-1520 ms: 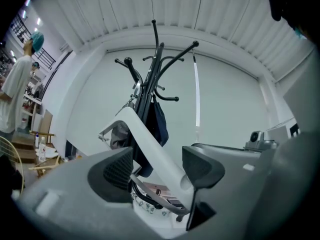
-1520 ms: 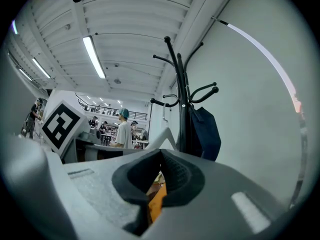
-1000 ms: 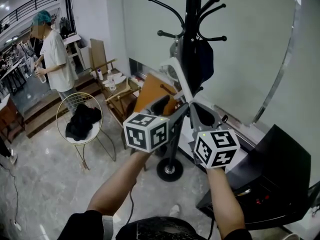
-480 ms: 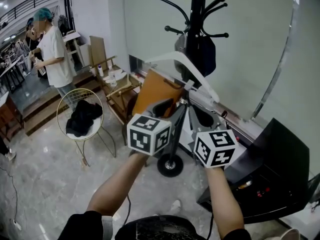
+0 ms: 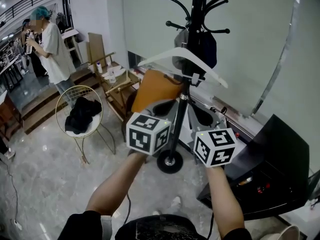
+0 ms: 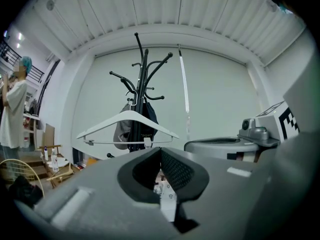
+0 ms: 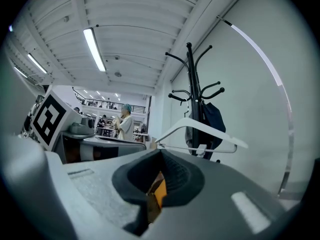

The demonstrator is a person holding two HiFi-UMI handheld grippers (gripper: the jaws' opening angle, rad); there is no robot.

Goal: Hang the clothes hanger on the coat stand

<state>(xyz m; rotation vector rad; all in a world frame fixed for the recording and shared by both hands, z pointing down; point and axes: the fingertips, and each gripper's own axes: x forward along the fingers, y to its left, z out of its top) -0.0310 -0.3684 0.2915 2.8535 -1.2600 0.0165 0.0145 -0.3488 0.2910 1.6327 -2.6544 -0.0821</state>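
Observation:
The white clothes hanger hangs level by its hook on the black coat stand, free of both grippers. It also shows in the left gripper view as the hanger in front of the stand, and in the right gripper view as the hanger by the stand. My left gripper and right gripper sit side by side below the hanger, apart from it. Both the left gripper and right gripper are shut with nothing between the pads.
Dark garments hang on the stand behind the hanger. A person in a white shirt stands at the back left. A round wire chair with a black cloth and wooden furniture stand left of the stand's base. A black machine is at the right.
The hanger swung from a steep tilt close to the grippers to level on the stand. Both grippers now sit lower and clear of it.

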